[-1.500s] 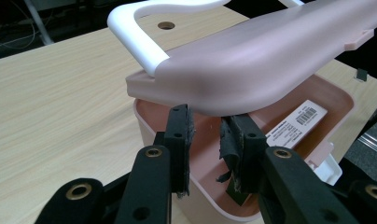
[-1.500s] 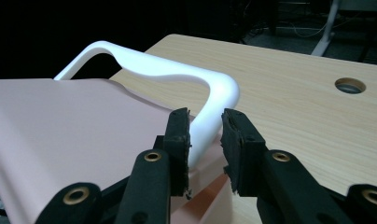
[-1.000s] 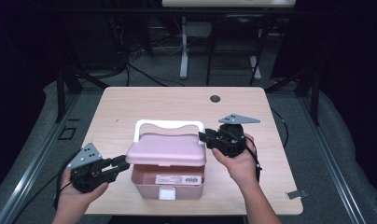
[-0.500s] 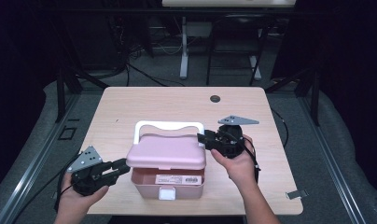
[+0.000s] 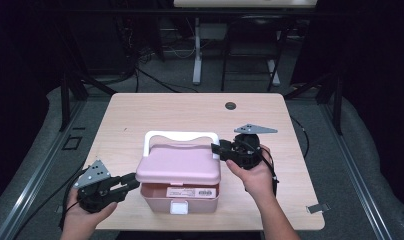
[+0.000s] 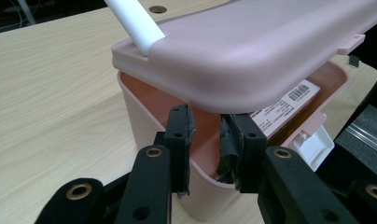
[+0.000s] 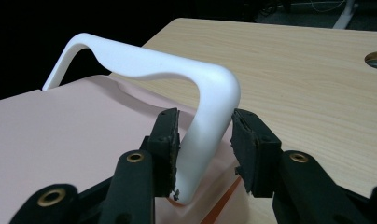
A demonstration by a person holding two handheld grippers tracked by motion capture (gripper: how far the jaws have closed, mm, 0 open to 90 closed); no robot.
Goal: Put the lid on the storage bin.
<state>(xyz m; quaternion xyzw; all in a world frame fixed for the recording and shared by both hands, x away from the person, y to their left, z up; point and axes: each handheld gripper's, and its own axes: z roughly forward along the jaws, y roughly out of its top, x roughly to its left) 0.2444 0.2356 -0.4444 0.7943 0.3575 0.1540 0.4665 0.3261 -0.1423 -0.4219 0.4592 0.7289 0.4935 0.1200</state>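
A pink plastic box [image 5: 180,192] stands near the table's front edge. Its lid [image 5: 177,165] is lifted a little at the front, and a white handle [image 5: 180,135] stands up behind it. My left gripper [image 5: 132,184] is at the box's left side. Its jaws [image 6: 206,135] are slightly open at the box rim [image 6: 144,116], just under the raised lid [image 6: 252,46]. A labelled pack [image 6: 289,100] lies inside. My right gripper [image 5: 216,149] is open around the handle's right leg [image 7: 210,116]. One pad touches the leg and the other stands off it.
The box sits on a light wooden table [image 5: 140,115] with a cable hole [image 5: 230,105] at the far middle. A white latch [image 5: 179,207] hangs on the box front. A small metal clip [image 5: 317,207] lies by the front right corner.
My left gripper has moved right, up to the box's left side. The right gripper has stayed at the handle.
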